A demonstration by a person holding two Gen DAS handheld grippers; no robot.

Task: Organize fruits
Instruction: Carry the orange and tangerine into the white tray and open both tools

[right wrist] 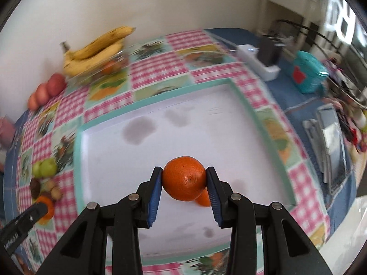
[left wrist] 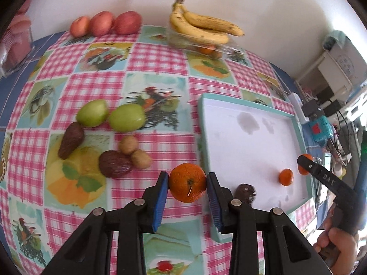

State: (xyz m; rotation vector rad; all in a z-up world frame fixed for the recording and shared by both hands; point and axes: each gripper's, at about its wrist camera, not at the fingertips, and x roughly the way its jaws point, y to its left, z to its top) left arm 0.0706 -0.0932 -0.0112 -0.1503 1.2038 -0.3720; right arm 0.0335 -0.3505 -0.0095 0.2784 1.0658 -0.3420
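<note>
My left gripper [left wrist: 187, 184] is shut on an orange tangerine [left wrist: 187, 182], held above the tablecloth just left of the white tray [left wrist: 229, 123]. My right gripper [right wrist: 184, 180] is shut on another tangerine [right wrist: 184, 177], held over the tray's [right wrist: 119, 151] near part. A third tangerine [left wrist: 286, 177] lies on the tray; it shows partly behind the held one in the right wrist view [right wrist: 204, 198]. A dark fruit [left wrist: 246, 192] lies at the tray's near left edge. The right gripper also shows in the left wrist view [left wrist: 305, 163].
Two green fruits [left wrist: 110, 115], two dark avocados [left wrist: 91, 151] and two brown kiwis [left wrist: 135, 152] lie left of the tray. Three red apples [left wrist: 105, 24] and bananas [left wrist: 201, 26] on a clear box [left wrist: 206, 48] stand by the wall. A power strip [right wrist: 259, 60] and clutter lie right.
</note>
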